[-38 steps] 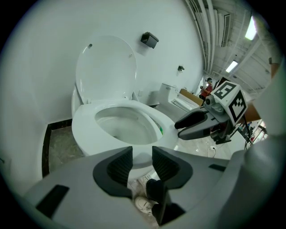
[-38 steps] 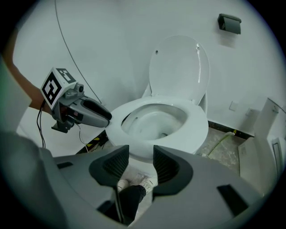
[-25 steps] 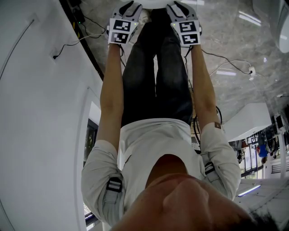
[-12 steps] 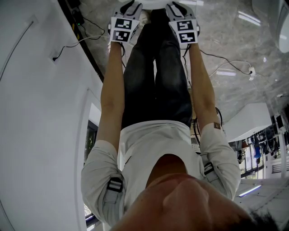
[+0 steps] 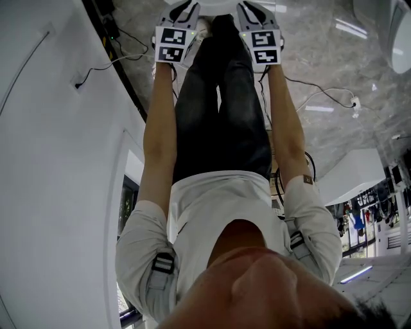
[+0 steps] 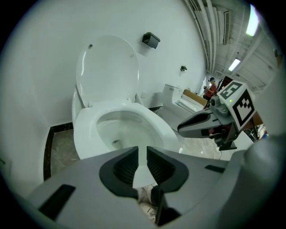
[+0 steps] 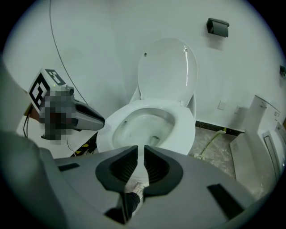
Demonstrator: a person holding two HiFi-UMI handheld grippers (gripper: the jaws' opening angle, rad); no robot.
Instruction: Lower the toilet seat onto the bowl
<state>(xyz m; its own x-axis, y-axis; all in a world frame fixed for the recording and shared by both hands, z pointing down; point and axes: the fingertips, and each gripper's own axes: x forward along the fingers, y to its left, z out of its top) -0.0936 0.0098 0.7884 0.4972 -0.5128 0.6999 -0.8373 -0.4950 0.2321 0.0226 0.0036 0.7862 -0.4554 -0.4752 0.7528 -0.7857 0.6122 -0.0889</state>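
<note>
The toilet seat (image 6: pixel 107 71) stands upright against the wall, behind the bowl (image 6: pixel 85 134). The left gripper (image 6: pixel 140 164) and right gripper (image 7: pixel 140 164) hang before it. Both pairs of jaws have just been closing, narrowly apart, with nothing between them.

From the head camera we look steeply down the person's own body, with the left gripper (image 5: pixel 182 9) and the right gripper (image 5: pixel 252 9) small at the frame's top edge and the floor (image 5: pixel 334 58) beyond them. Each gripper's camera sits just behind its own jaws and looks along them, slanting down at the toilet (image 6: pixel 89 134) from near. The two gripper views share the bowl, the raised seat (image 6: pixel 107 67), the white wall (image 6: pixel 44 53) and a small dark box (image 6: pixel 151 40) on it — and each catches the other gripper at its side. The head view shares both grippers with them.
</note>
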